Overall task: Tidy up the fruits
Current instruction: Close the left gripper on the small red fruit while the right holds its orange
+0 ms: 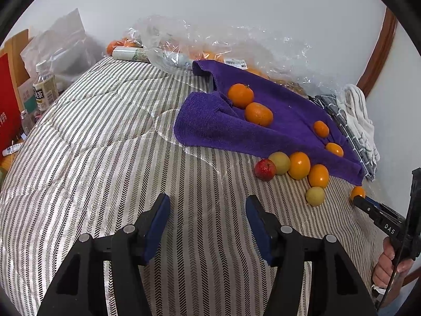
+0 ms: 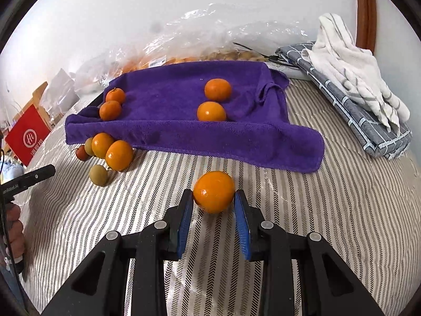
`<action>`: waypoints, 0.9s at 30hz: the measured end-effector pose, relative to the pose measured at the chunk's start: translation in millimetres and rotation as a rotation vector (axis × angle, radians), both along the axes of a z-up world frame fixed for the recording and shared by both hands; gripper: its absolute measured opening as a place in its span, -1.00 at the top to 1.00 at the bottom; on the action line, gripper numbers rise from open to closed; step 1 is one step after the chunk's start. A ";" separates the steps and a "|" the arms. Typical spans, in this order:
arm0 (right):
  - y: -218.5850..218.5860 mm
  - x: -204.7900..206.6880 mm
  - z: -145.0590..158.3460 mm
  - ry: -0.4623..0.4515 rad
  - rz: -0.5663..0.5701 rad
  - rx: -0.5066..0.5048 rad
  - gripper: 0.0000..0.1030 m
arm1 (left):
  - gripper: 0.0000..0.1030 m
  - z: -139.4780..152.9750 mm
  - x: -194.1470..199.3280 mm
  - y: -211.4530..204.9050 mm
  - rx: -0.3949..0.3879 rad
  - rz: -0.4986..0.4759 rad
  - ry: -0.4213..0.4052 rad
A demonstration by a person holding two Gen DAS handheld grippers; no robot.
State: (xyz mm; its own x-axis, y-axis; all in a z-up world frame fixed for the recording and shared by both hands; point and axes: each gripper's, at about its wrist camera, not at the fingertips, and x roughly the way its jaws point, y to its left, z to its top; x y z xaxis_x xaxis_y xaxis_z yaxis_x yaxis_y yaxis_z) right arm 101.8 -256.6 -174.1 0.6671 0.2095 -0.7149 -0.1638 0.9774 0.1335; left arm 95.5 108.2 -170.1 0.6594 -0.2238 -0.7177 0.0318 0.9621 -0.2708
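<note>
A purple towel (image 2: 184,121) lies on the striped table with several oranges on it, two at its left (image 2: 110,110) and two near its middle (image 2: 211,112). In front of its left edge sit two oranges (image 2: 119,156), two yellow-green fruits (image 2: 98,175) and a small red apple (image 1: 265,169). My right gripper (image 2: 213,197) is shut on an orange (image 2: 213,191), held just above the cloth in front of the towel. My left gripper (image 1: 208,205) is open and empty over bare tablecloth, left of the fruit cluster (image 1: 298,165).
Clear plastic bags with more oranges (image 2: 200,50) lie behind the towel. Folded grey and white cloths (image 2: 350,79) sit at the right. A bottle (image 1: 45,87), a red box (image 1: 8,105) and clutter stand at the table's left edge.
</note>
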 end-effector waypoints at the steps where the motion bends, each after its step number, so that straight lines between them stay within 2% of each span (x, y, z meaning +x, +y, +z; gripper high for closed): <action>1: -0.4 -0.2 0.7 -0.004 -0.002 0.005 0.38 | -0.11 0.0 -0.1 0.7 -0.007 0.000 -0.001; 7: -3.1 -2.9 1.5 -0.012 -0.011 0.016 0.38 | -0.17 0.0 1.0 0.1 -0.006 -0.011 0.004; 11: -2.1 -4.5 1.9 -0.020 -0.019 0.004 0.38 | -0.19 0.4 0.8 -6.8 0.045 -0.023 0.006; 17: -9.1 -7.5 2.3 -0.022 -0.027 0.040 0.38 | -0.19 1.9 2.2 -25.1 0.148 -0.016 0.034; 21: -8.9 -8.0 1.5 -0.015 -0.013 0.041 0.38 | -0.19 8.4 6.9 -46.2 0.126 -0.081 0.065; 26: -3.5 -5.6 0.1 -0.003 0.012 0.023 0.38 | -0.18 15.8 22.5 -73.2 0.192 -0.117 0.038; 27: -2.7 -5.7 -0.1 -0.002 0.013 0.021 0.38 | -0.10 15.6 24.6 -75.1 0.192 -0.117 0.037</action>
State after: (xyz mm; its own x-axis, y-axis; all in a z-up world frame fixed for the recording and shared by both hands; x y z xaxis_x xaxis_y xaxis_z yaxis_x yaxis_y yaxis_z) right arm 96.1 -259.3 -174.2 0.6659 0.2327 -0.7088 -0.1766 0.9723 0.1532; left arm 120.0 33.0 -154.5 0.6094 -0.1544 -0.7777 0.1400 0.9864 -0.0862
